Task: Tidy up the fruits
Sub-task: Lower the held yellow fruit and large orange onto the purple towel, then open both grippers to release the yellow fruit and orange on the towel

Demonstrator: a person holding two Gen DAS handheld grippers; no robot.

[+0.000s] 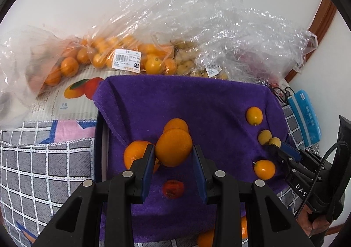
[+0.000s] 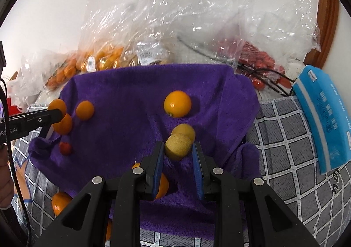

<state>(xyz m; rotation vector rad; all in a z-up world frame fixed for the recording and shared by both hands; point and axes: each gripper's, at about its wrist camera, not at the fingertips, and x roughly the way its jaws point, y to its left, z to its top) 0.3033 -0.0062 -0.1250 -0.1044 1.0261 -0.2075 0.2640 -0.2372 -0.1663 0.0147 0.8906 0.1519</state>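
While left gripper [image 1: 173, 154] jaws clamp orange [image 1: 173, 147], right gripper [image 2: 178, 154] jaws clamp yellow fruit [image 2: 178, 147].

Both wrist cameras look steeply down, close over the shared purple towel [image 1: 197, 102], from opposite sides.

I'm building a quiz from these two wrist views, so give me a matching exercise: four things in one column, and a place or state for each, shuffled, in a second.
Things:
1. orange
2. pale yellow fruit
3. small red fruit
4. blue packet

Places or states:
A. lying alone on the purple towel
B. between the left gripper's fingers
C. off the towel, on the checked cloth
D. between the right gripper's fingers

Pairs: 1-B, 2-D, 3-A, 4-C
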